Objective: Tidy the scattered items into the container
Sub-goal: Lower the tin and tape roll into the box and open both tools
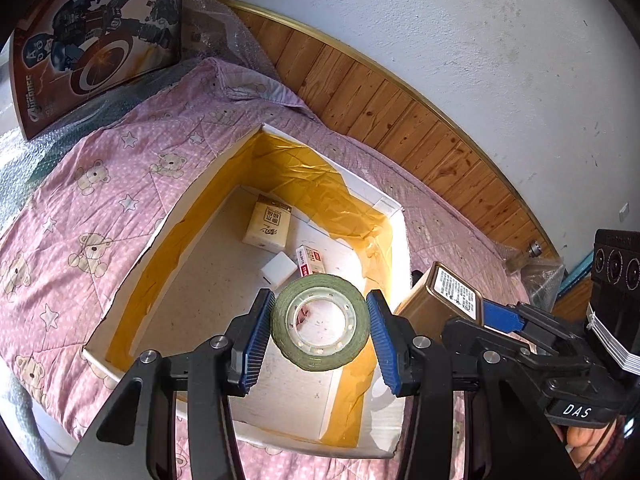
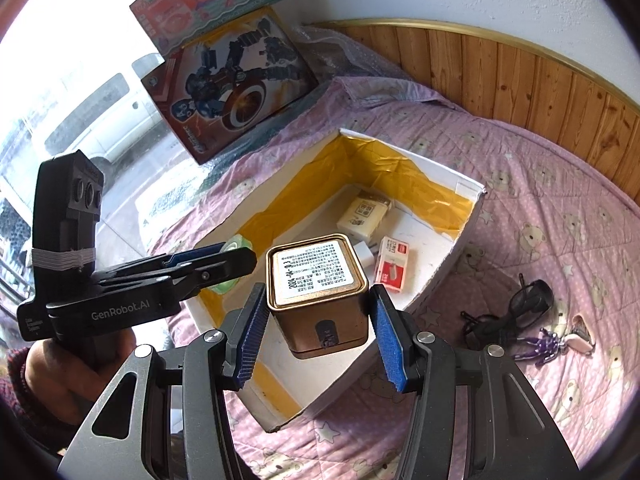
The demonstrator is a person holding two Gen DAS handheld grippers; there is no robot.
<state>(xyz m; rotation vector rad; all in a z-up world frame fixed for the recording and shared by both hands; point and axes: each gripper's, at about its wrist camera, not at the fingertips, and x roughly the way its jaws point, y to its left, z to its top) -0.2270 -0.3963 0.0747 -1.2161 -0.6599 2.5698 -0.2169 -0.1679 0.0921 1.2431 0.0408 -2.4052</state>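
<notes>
A white box (image 1: 172, 236) lined with yellow tape lies on the pink bear-print quilt (image 1: 80, 184). Inside it are a cream tissue pack (image 1: 267, 222), a white charger cube (image 1: 279, 269) and a red-and-white small carton (image 1: 310, 260). My left gripper (image 1: 319, 294) is shut on a green tape roll (image 1: 320, 322), held above the box's near end. My right gripper (image 2: 319, 289) is shut on a gold square tin (image 2: 318, 292) with a white label, hanging over the box's near right side. In the right wrist view the left gripper (image 2: 236, 254) is at the left with the tape roll (image 2: 234, 246) peeking out.
Black glasses with a cord (image 2: 512, 312) and a purple figure charm (image 2: 548, 346) lie on the quilt right of the box. Toy boxes (image 2: 232, 80) lean at the far left on bubble wrap. A wood-panelled wall (image 1: 400, 120) runs behind. A person's hand (image 2: 60, 368) holds the left gripper.
</notes>
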